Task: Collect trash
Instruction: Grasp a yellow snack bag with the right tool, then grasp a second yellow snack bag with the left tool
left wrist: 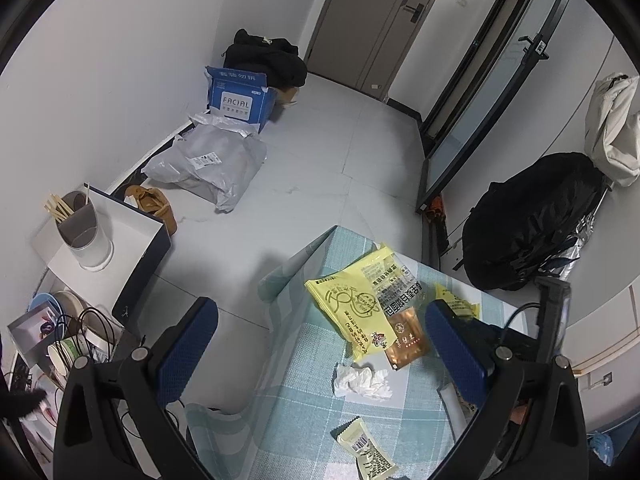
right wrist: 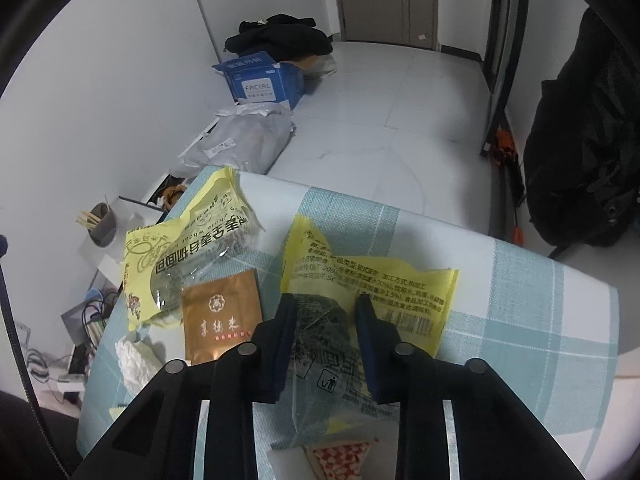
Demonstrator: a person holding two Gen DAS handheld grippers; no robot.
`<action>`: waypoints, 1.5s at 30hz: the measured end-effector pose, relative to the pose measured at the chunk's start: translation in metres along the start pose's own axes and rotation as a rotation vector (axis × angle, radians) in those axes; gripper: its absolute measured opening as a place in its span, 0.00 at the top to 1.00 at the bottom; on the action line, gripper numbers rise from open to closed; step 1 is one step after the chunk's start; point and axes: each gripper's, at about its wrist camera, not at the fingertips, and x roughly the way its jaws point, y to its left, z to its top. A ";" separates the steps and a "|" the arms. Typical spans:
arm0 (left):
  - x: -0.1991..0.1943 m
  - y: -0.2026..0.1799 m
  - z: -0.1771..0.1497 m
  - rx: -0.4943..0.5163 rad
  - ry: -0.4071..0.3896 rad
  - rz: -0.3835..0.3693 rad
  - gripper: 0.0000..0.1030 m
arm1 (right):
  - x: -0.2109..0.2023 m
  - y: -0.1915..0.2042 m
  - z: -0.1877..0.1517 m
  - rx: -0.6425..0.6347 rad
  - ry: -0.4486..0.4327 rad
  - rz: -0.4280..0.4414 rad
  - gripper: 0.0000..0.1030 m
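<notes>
**Crinkled wrappers on a checked tablecloth**

The table (left wrist: 304, 396) wears a woven-look cloth in pale teal and white checks, its corner hanging in soft folds. On it lies a litter of packaging. A large yellow bread bag (left wrist: 352, 304), glossy film with a clear window and black print, lies creased and partly folded; a flat copper-brown foil sachet (left wrist: 406, 336) overlaps its near edge. Just beside these sits a crumpled white tissue (left wrist: 362, 380), soft and lumpy, and nearer the camera a small cream snack packet (left wrist: 366, 450) with zigzag crimped ends and a barcode.

The left gripper (left wrist: 320, 344) hovers above the table with its ribbed blue pads spread wide, grasping nothing.

The right gripper (right wrist: 326, 320) is low over a second yellow wrapper (right wrist: 384, 284), torn and wrinkled, with a barcode strip; the dark fingers straddle its clear middle section, parted, and whether they touch the film I cannot tell.

On the tiled floor beyond sit a blue cardboard box (left wrist: 240, 96) and a grey plastic mailer (left wrist: 208, 164).
</notes>
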 end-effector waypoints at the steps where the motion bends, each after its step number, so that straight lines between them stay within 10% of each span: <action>1: 0.002 -0.001 0.000 0.002 0.004 -0.002 0.01 | -0.002 -0.001 0.000 0.000 -0.005 -0.002 0.81; 25: 0.101 -0.085 0.003 0.381 0.315 0.004 0.03 | -0.151 -0.038 -0.050 0.019 -0.205 0.128 0.91; 42: 0.168 -0.099 0.014 0.188 0.461 0.098 0.11 | -0.169 -0.064 -0.062 0.085 -0.255 0.189 0.91; 45: 0.170 -0.102 0.016 0.217 0.434 0.148 0.25 | -0.172 -0.069 -0.065 0.095 -0.257 0.192 0.91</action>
